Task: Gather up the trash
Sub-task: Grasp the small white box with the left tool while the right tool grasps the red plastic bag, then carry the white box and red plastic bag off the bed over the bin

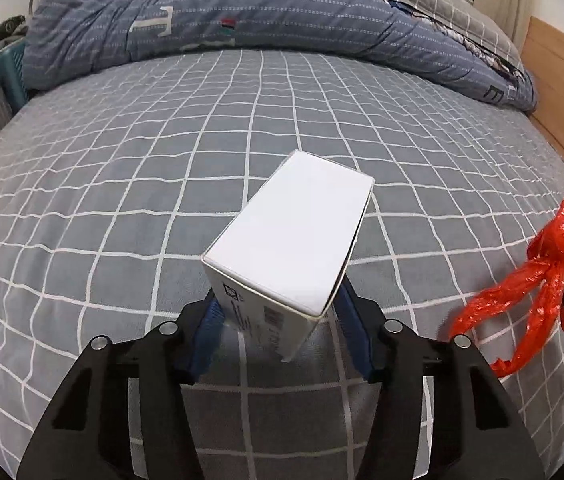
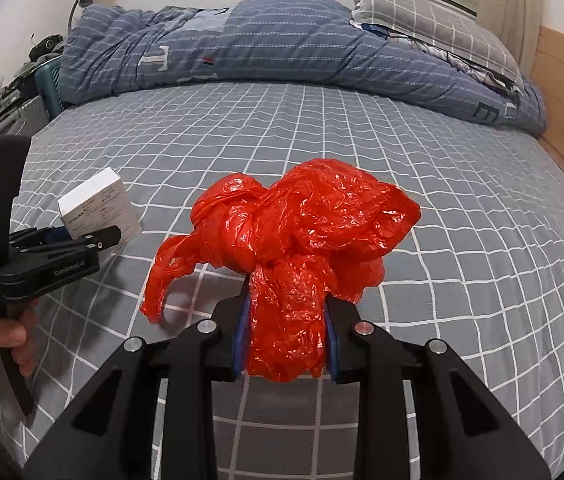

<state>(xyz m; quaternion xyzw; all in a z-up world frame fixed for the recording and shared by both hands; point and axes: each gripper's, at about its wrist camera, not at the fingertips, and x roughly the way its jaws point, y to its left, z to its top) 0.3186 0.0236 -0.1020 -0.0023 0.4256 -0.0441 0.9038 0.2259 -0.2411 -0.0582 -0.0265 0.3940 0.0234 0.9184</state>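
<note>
Two pieces of trash are in our grip. In the left wrist view, our left gripper clamps the white box, tilted above the checked bed sheet; the folded blue quilt lies beyond it. In the right wrist view, our right gripper is clenched on the red plastic bag, right of the box. We see no bin, so dropping both remains.

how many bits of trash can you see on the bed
2. A white box between the left tool's pads, and a red bag clamped in the right tool. The quilt may hide more.
</note>
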